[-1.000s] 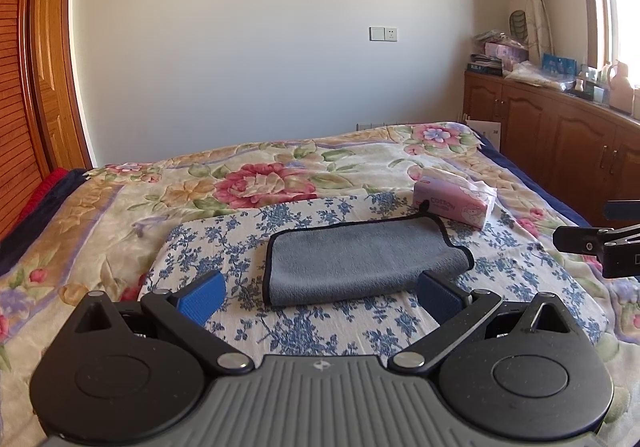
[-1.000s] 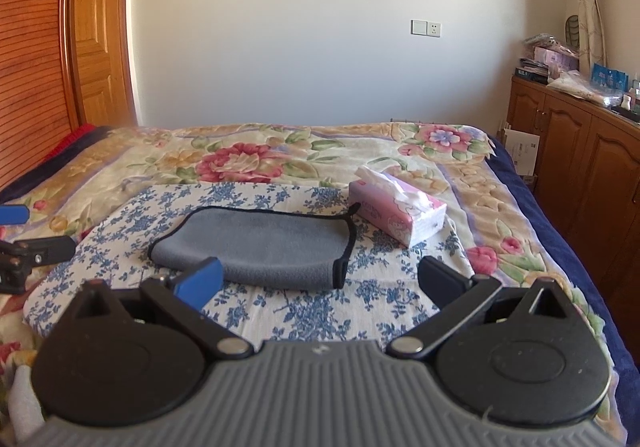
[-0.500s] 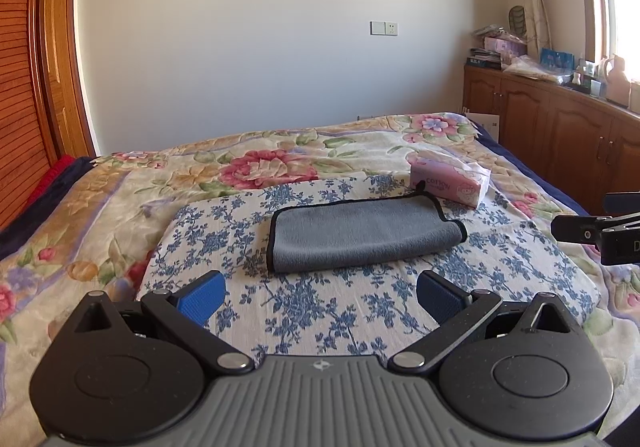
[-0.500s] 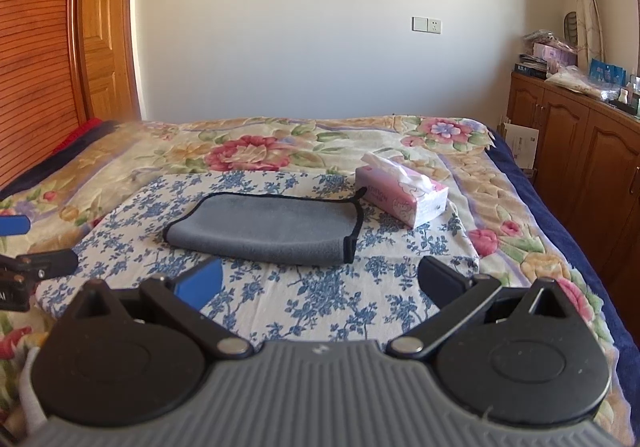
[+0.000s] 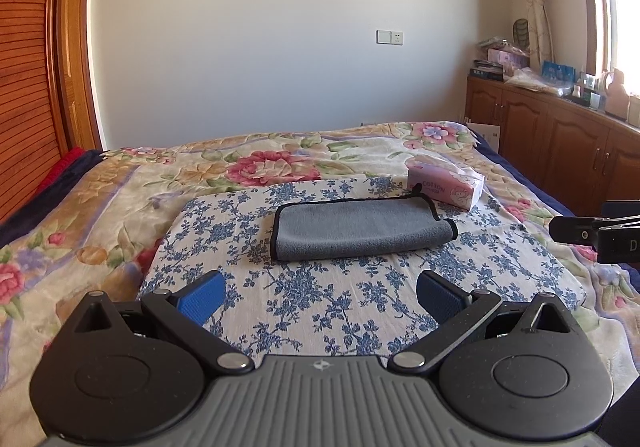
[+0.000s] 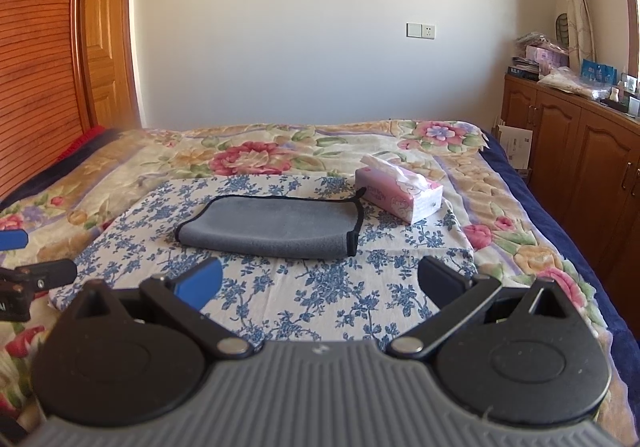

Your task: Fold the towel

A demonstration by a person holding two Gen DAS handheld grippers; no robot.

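A grey towel with black edging point(image 5: 360, 231) lies folded in a flat rectangle on a blue-flowered white cloth point(image 5: 312, 299) on the bed; it also shows in the right wrist view point(image 6: 272, 225). My left gripper point(image 5: 320, 295) is open and empty, held back from the towel's near edge. My right gripper point(image 6: 320, 283) is open and empty, also short of the towel. Each gripper's tip shows at the side of the other's view.
A pink tissue pack point(image 5: 446, 187) lies just beyond the towel's right end, also in the right wrist view point(image 6: 400, 195). A floral bedspread point(image 5: 120, 187) covers the bed. Wooden cabinets point(image 6: 580, 167) stand along the right, a wooden door point(image 6: 104, 47) at the left.
Both grippers have pulled back and risen from the towel, which now sits farther off in both views. The towel has not moved. Both grippers stay open.
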